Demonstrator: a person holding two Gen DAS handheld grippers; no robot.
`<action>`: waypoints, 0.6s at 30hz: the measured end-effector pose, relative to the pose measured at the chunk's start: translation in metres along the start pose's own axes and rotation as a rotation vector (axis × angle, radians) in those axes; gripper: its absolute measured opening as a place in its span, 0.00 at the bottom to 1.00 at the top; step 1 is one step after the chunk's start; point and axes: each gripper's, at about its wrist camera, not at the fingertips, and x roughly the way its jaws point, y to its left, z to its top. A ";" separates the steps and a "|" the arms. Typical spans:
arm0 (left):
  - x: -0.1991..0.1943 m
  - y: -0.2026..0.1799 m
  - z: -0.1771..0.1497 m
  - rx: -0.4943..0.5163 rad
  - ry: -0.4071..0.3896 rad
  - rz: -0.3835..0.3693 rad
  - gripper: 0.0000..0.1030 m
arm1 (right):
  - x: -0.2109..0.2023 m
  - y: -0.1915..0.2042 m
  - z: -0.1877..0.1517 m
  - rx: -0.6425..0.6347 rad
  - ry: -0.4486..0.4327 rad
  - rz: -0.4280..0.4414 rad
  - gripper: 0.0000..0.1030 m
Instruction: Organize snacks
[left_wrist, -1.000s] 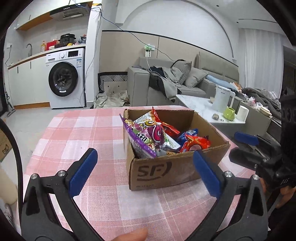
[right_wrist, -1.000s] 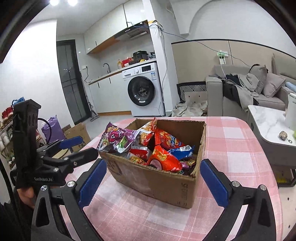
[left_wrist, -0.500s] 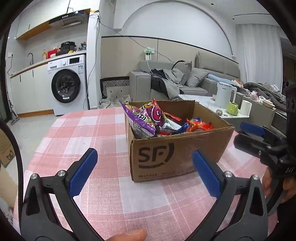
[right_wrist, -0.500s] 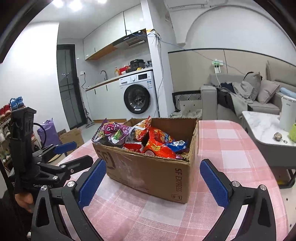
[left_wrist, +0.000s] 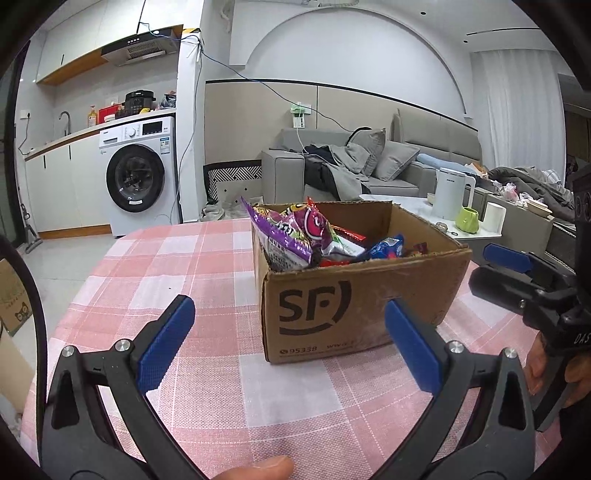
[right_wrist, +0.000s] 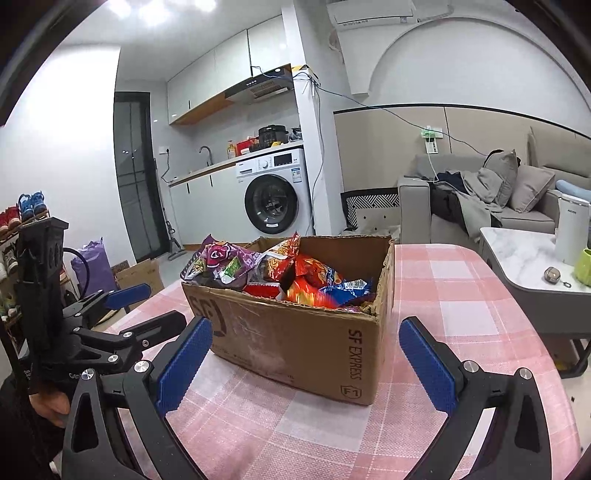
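A cardboard box stands on a table spread with a pink and white checked tablecloth. The box is open at the top and heaped with snack packets: a purple bag leans up over its near left corner, with red, orange and blue packets crowded behind it. No packet lies on the cloth in either view.

The left gripper hangs low in front of the box, its blue-padded jaws wide apart and empty. The right gripper faces the box from the other side, jaws equally spread, holding nothing.

Over the last second both cameras have sunk from looking down into the box to looking at its printed side walls (the packets now show only above the rim). The box and its contents have not shifted.

That lowering suits two readings: hands settling after the snacks are gathered in the box, or hands levelling for a grip on the box or a packet. The pictures do not settle which.

A washing machine and a grey sofa stand behind.
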 end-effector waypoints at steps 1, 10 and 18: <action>0.000 0.001 0.000 -0.001 0.000 0.000 1.00 | 0.000 0.001 0.000 -0.006 0.000 -0.001 1.00; -0.001 0.002 -0.001 -0.004 -0.004 0.004 1.00 | -0.002 0.008 -0.002 -0.043 -0.002 -0.007 1.00; -0.003 0.000 0.000 0.004 -0.011 0.007 1.00 | -0.001 0.009 -0.002 -0.041 -0.003 -0.007 1.00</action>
